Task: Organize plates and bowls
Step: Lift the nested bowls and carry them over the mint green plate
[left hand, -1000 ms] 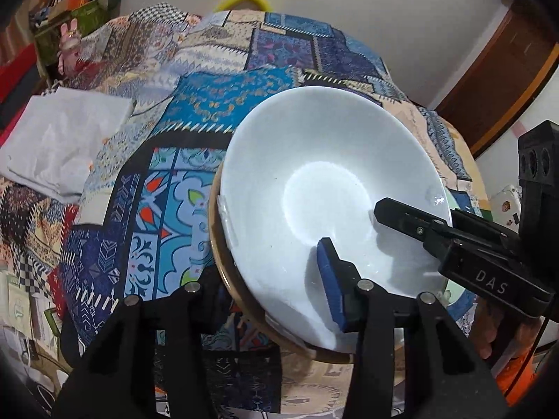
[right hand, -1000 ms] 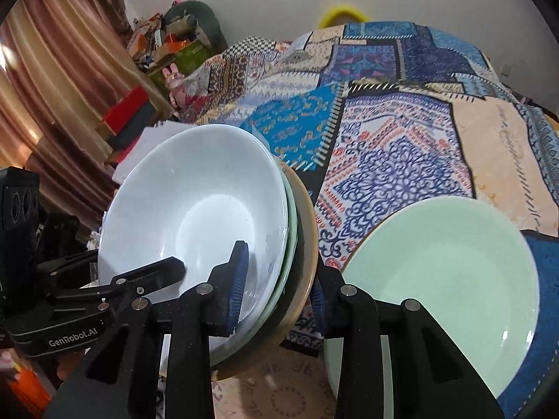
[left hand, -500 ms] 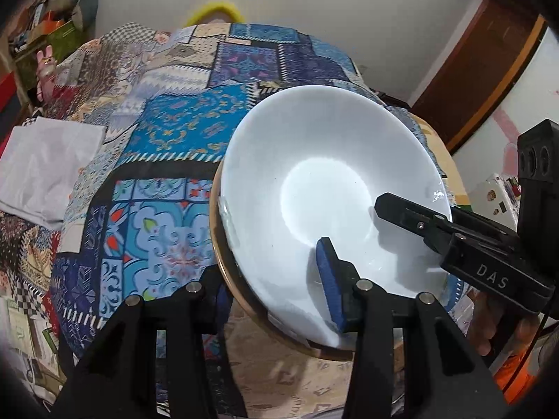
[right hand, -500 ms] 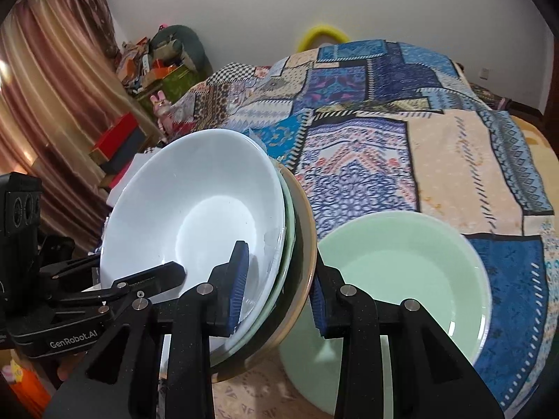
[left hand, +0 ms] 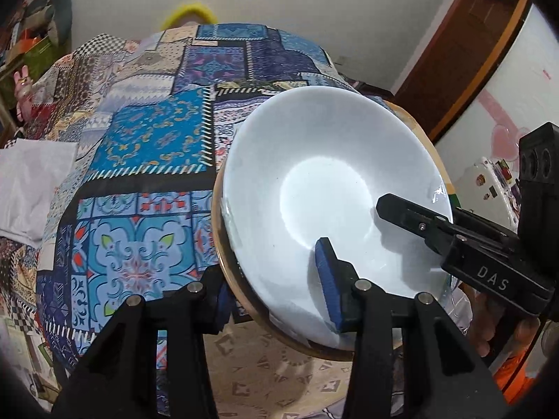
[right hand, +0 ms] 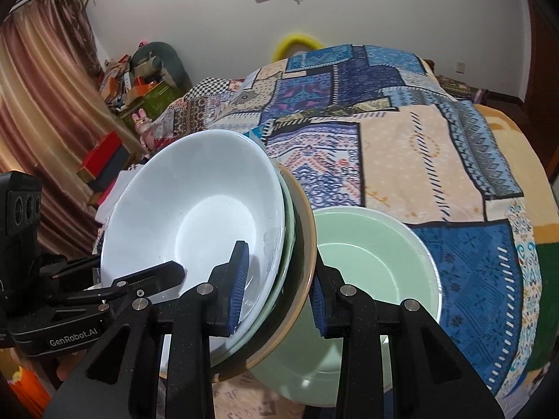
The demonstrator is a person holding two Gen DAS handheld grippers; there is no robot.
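Both grippers clamp the same nested stack of dishes, held tilted on edge above a bed covered in a patchwork quilt point(right hand: 412, 146). The left gripper point(left hand: 276, 286) has its fingers pinched across the near rim of the stack, one blue-padded finger inside the white bowl point(left hand: 328, 195) and the other behind the outermost dish. The right gripper point(right hand: 279, 296) pinches the stack from the opposite side in the same way, one ridged blue pad pressing the white bowl's point(right hand: 195, 216) inner wall and the other pad behind the tan-rimmed plate point(right hand: 307, 230) at the back of the stack. Between the white bowl and the tan-rimmed plate, a pale green rim point(right hand: 287, 244) of another dish shows in the right wrist view. In the left wrist view the right gripper's black body, marked DAS, reaches in from the right with a finger inside the bowl; in the right wrist view the left gripper's body, marked GenRobot.AI, does the same from the left. A separate pale green bowl point(right hand: 377, 262) rests upright on the quilt just beside the held stack, partly hidden behind the right gripper's outer finger. A white folded cloth point(left hand: 31, 188) lies at the left edge of the bed, well apart from the dishes.
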